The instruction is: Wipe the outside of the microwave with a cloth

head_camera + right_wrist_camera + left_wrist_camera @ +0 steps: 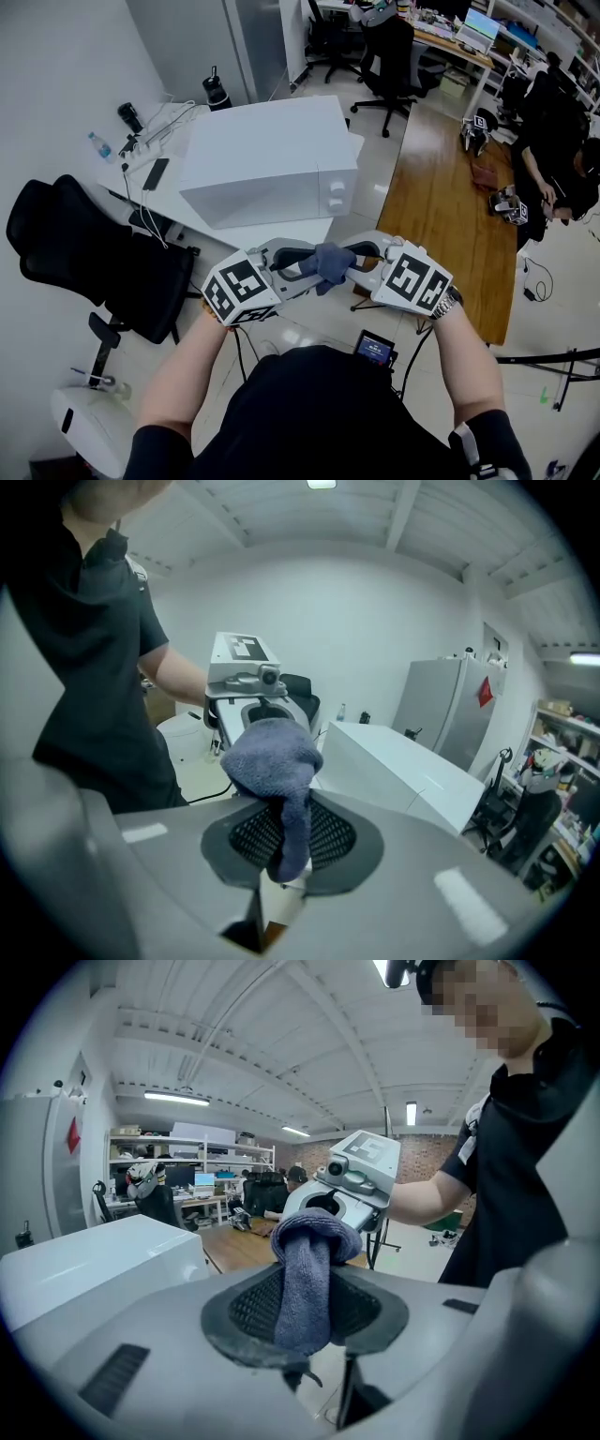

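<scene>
In the head view, the left tongs (pixel 302 268) and the right tongs (pixel 357 266) meet tip to tip close in front of the person, with a blue-grey cloth (pixel 328 262) bunched between them. The white microwave (pixel 272 159) sits farther off on a white table (pixel 173 202), well apart from the cloth. A black chair (pixel 84 253) stands at the left.

In the left gripper view, the tongs are narrow and their mesh pads press on a hanging fold of the cloth (pixel 305 1288). The right tongs sit just beyond it, and the microwave is at the left.

In the right gripper view, these tongs are likewise narrow and clamped on the cloth (pixel 281 803), which bulges above the pads. The microwave lies to the right.
</scene>
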Tool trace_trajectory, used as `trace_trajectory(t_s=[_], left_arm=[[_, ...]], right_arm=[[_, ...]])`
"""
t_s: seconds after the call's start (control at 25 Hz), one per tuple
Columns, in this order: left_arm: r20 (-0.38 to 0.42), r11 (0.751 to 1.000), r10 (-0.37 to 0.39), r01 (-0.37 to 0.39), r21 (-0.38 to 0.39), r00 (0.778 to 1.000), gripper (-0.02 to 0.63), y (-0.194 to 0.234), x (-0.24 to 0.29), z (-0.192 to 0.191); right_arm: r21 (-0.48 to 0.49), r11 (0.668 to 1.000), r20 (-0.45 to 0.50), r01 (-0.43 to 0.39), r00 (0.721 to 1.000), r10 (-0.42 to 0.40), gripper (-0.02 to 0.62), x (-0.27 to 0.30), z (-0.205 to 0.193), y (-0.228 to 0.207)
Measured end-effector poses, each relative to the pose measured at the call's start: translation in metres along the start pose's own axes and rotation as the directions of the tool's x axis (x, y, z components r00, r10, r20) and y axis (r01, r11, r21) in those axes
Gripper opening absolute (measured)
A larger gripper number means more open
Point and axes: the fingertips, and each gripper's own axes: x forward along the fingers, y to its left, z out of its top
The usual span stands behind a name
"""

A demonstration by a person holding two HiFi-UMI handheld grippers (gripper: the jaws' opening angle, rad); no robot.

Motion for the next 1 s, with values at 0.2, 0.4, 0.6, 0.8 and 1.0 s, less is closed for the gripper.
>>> trace_trajectory(t_s=[0.2,0.4,0.6,0.8,1.0], left_arm=[[0.035,0.992,0.119,-0.117,-0.039,0.992,0.097,0.017,-0.013,-0.004],[0.045,0.953,0.292,-0.286,-0.101,0.955,0.094,0.046,-0.038,-0.017],[0.036,0.873,0.469,-0.458,-0.168,0.882,0.094,0.074,-0.071,-0.036],[0.006,0.760,0.624,-0.605,-0.236,0.781,0.094,0.103,-0.115,-0.064],[-0.023,0.659,0.722,-0.697,-0.283,0.691,0.095,0.133,-0.161,-0.091]], right_arm=[[0.025,0.999,0.029,0.047,0.998,-0.048,0.062,0.009,0.005,-0.011],[0.109,0.986,0.088,0.123,0.987,-0.133,0.085,0.016,0.013,-0.032],[0.206,0.956,0.151,0.209,0.959,-0.242,0.002,0.025,0.026,-0.054],[0.269,0.937,0.186,0.222,0.943,-0.277,0.001,0.052,0.042,-0.065],[0.308,0.922,0.209,0.235,0.929,-0.306,0.002,0.085,0.061,-0.078]])
